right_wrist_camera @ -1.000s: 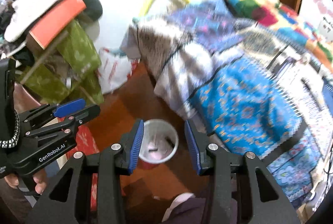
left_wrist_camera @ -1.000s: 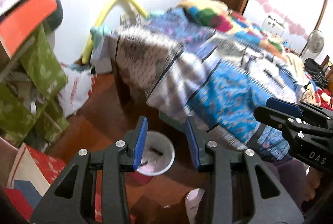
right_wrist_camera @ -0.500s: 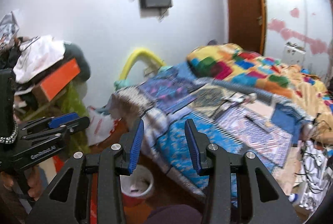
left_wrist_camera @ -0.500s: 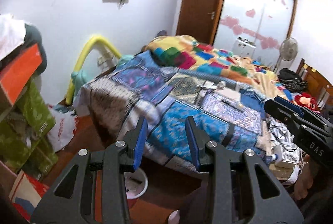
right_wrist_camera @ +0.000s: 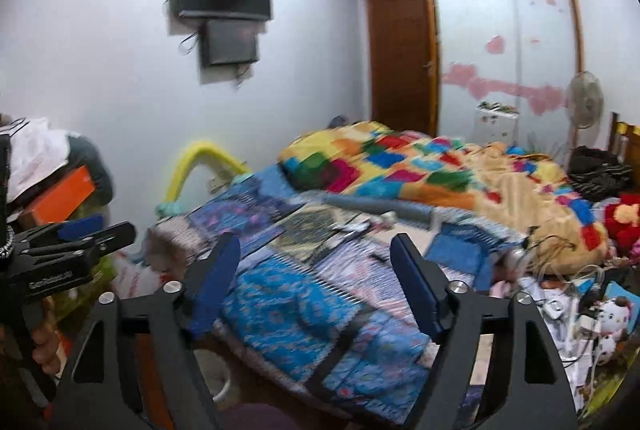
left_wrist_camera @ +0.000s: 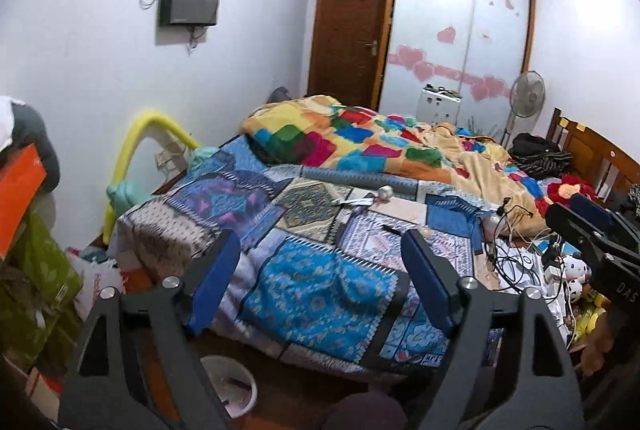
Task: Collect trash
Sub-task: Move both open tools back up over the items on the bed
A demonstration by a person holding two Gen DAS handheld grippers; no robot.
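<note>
My left gripper [left_wrist_camera: 320, 280] is raised over the near corner of the bed [left_wrist_camera: 320, 290], its jaws opening wide with nothing between them. My right gripper [right_wrist_camera: 314, 280] is also lifted over the bed [right_wrist_camera: 304, 310], jaws opening, empty. A white trash bin [left_wrist_camera: 234, 386] stands on the floor by the bed's foot, low in the left wrist view; its rim [right_wrist_camera: 222, 376] shows behind my right gripper's left finger. Small litter, a tape roll [left_wrist_camera: 386, 192] and papers [left_wrist_camera: 400, 208] lie on the patterned cover. Each gripper shows at the edge of the other's view.
A colourful quilt [left_wrist_camera: 360, 142] is heaped further up the bed. Cables and plush toys [left_wrist_camera: 532, 266] crowd the right side. Stacked boxes and green bags [left_wrist_camera: 36, 270] stand on the left, with a yellow foam arch [left_wrist_camera: 136, 142] by the wall. A fan [left_wrist_camera: 528, 98] stands beyond.
Both grippers have risen and tilted up from the bin on the floor toward the bed and room. Their jaws have spread much wider apart.
</note>
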